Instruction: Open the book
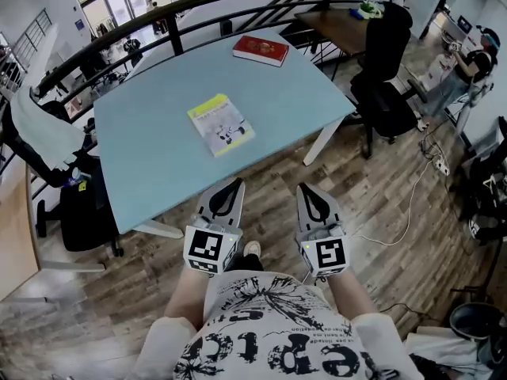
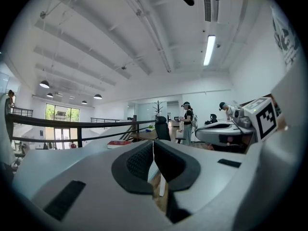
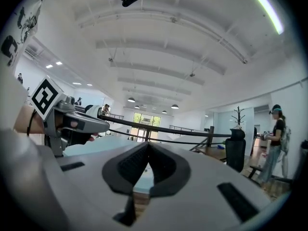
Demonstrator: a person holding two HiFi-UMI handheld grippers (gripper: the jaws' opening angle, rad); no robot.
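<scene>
A closed book with a yellow and white cover lies flat near the middle of the light blue table. A second closed book, red, rests at the table's far edge and shows small in the left gripper view. My left gripper is shut and empty, just short of the table's near edge. My right gripper hovers beside it over the wooden floor, jaws together, nothing held. Both point level toward the table. In the left gripper view the tips meet; in the right gripper view the tips meet too.
A black railing curves behind the table. A black office chair stands at the right, another chair at the left. White table legs reach the wooden floor. People stand at desks far off.
</scene>
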